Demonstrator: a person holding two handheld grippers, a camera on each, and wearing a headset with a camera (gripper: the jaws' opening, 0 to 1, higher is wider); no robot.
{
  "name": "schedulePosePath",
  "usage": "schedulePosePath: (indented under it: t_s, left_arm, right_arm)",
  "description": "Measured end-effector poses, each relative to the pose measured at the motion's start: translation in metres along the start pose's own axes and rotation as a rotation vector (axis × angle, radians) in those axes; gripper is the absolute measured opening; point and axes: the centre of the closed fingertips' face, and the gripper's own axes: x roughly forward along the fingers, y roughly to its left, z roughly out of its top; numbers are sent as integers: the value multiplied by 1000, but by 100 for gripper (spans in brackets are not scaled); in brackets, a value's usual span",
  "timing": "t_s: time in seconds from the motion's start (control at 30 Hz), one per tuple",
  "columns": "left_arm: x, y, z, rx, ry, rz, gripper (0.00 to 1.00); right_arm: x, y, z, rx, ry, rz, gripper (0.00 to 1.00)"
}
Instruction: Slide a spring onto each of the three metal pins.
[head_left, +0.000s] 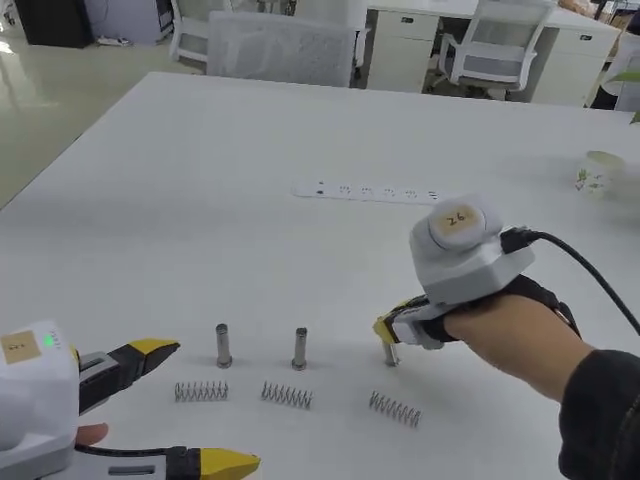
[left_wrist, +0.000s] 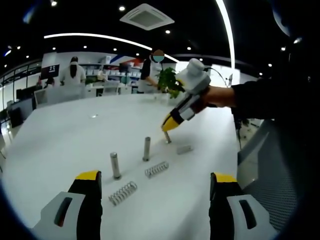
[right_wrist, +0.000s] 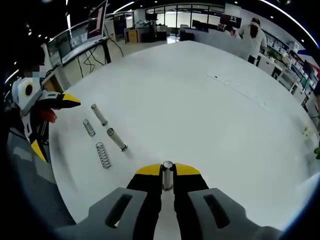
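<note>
Left gripper sits nearest, its fingers wide and holding nothing, with the left spring just ahead of the gap. The middle spring and right spring lie flat in the same row on the surface. Just behind them the left pin and middle pin stand upright and bare. The right gripper has its fingers pinched on the right pin; I cannot tell whether the pin's foot touches the surface. No spring is on yet. To thread well, I judge the left gripper should nip a spring near one end and lightly, leaving its mouth free. It should then line the spring up with the pin's axis while the right gripper steadies the pin low down. The springs lie near the front edge and may roll off. Beyond the pins the surface runs bare to the power strip and the cup.
</note>
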Motion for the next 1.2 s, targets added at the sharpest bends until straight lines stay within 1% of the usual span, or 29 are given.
schedulePosePath:
  t_s: [0.27, 0.5, 0.77, 1.2]
  left_arm:
    - [0, 0, 1, 1, -3, 2, 86]
    - [-1, 0, 1, 2, -2, 5, 86]
    - [-2, -1, 2, 5, 0, 5, 86]
    - [-4, -2, 1, 7, 3, 7, 86]
  right_arm:
    - [-4, 4, -3, 17, -13, 13, 5]
    - [-5, 4, -4, 19, -39, 15, 5]
    - [-5, 7, -5, 5, -38, 30, 5]
    - [-6, 7, -7, -7, -39, 29, 5]
